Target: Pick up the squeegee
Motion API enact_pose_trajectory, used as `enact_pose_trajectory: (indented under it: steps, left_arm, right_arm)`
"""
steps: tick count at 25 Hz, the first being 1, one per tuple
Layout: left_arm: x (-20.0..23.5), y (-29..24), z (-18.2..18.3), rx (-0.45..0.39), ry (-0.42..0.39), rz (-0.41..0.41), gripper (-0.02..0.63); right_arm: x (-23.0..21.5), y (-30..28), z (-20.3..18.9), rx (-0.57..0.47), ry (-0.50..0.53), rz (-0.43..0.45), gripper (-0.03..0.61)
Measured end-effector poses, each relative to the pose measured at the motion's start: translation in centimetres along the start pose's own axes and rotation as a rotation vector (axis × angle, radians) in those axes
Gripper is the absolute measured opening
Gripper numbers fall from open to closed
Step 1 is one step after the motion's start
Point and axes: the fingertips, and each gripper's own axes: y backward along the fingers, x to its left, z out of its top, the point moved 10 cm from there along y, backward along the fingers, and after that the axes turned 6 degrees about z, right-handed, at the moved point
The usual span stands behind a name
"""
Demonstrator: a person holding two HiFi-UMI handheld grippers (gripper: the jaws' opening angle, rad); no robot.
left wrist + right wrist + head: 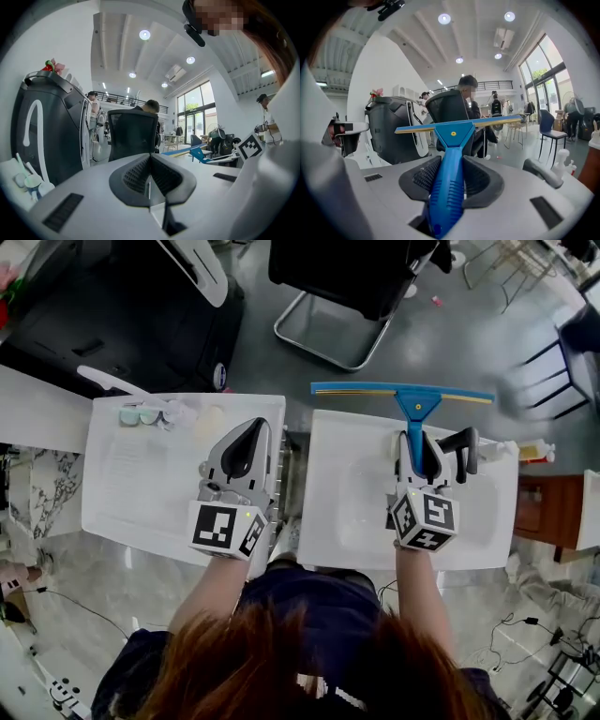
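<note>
At the far-left corner of the left white counter (112, 493), a few small pale cups (141, 415) sat well away from everything else. Over the same counter's right half, the left gripper (249, 432) hung with its jaws pressed together and nothing between them; it took no part in the hold.

Over the right counter (347, 521), which has a shallow basin in it, the right gripper (420, 448) was clamped on the blue ribbed handle of the squeegee (415, 407). Its pads pressed on both sides of the handle. The long blade lay crosswise beyond the counter's far edge and seemed to rest on nothing, so the pickup looked essentially done. Just right of that gripper stood a black faucet (459, 451), and a small bottle (536, 452) stood near the far-right corner.

The main risk was the grip itself. Only the handle was pinched, and the wide blade sat well out in front, so a quick tilt or swing could have made the tool pivot between the pads or slide forward out of them. A turn to the right could have knocked the handle or gripper against the faucet, which might have loosened the hold. A low sweep that way might also have tipped the bottle.
</note>
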Motion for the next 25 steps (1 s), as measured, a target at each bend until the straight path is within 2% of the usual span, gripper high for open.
enact_pose_trajectory:
  steps: [6, 11, 17, 25]
  left_arm:
    - [-0.9, 1.1, 2.2, -0.046, 0.009, -0.001, 0.02]
    - [-1.5, 1.7, 4.0, -0.078, -0.004, -0.007, 0.02]
    - [-2.1, 2.2, 5.3, -0.105, -0.019, -0.022, 0.02]
    - [-2.3, 2.5, 5.5, -0.098, -0.023, -0.034, 0.02]
  right_arm:
    - [1.4, 4.3, 3.7, -0.134, 0.06, -0.006, 0.155]
    - [2.1, 7.0, 5.4, -0.221, 0.066, -0.03, 0.156]
    - [2.5, 8.6, 6.4, -0.265, 0.078, -0.029, 0.155]
    - [3.2, 9.5, 7.9, -0.283, 0.076, -0.031, 0.155]
